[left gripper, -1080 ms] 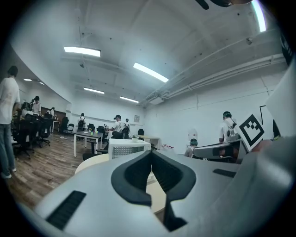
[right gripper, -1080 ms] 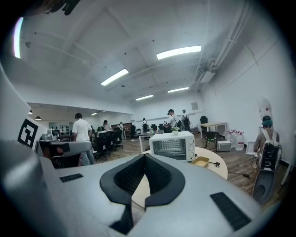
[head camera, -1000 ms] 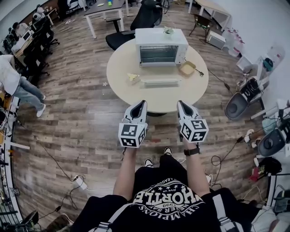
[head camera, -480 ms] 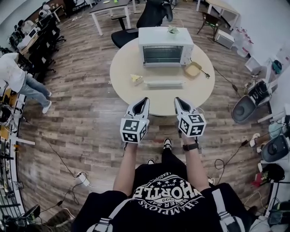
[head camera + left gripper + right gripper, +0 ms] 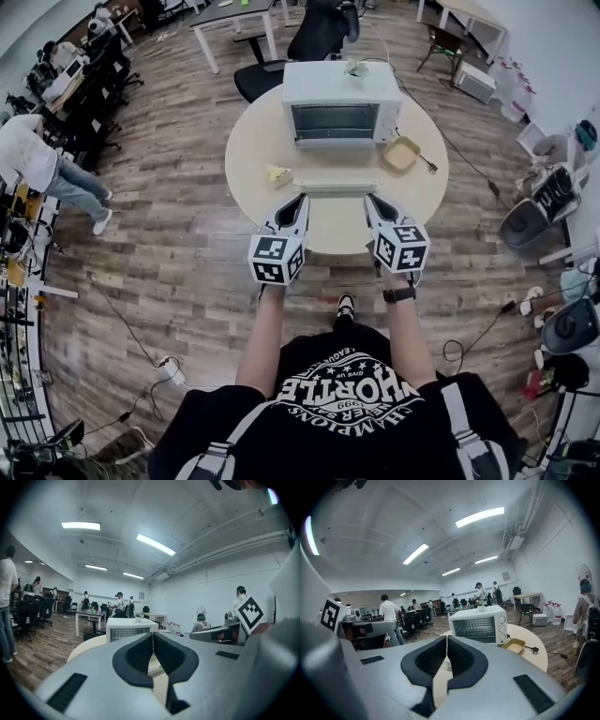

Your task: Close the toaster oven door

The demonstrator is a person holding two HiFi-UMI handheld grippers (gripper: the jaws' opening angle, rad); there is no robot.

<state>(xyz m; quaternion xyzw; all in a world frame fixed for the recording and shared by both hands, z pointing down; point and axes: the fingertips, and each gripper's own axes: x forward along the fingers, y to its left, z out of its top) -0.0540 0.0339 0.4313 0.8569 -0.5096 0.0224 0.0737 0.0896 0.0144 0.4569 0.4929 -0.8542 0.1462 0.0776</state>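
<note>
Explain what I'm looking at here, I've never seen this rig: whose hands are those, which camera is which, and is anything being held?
There is no robot arm here: a person holds a hand-held gripper in each hand. The head view looks steeply down from the person's head and shows the left gripper and the right gripper pointing at a round table. The other two pictures come from a camera riding on each gripper, looking along its jaws. On the table stands a white toaster oven with its door folded down open. Beside it are a tan tray and a small yellowish thing. Both pairs of jaws are shut and hold nothing.
</note>
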